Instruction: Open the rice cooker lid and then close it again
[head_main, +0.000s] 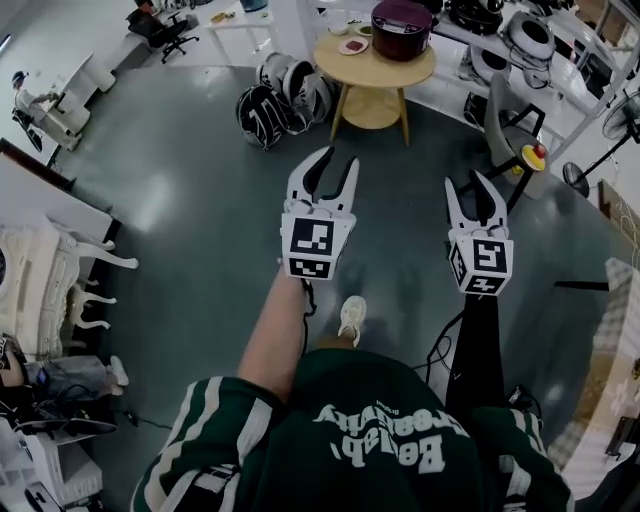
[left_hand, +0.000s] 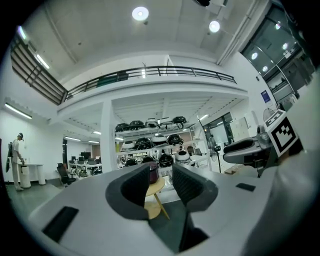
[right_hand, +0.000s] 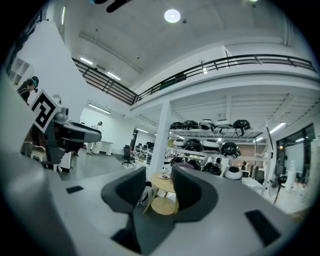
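Approach step, lid untouched. Rice cooker sits on round bench, lid looks down, well ahead of both grippers. Left gripper: jaws apart, holding nothing. Right gripper: same. Next: close gap, locate lid release.

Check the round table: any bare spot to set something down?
Yes: the front half of the table, between the cooker and the near rim, is bare. The back is crowded, with the cooker at right and a plate at left.
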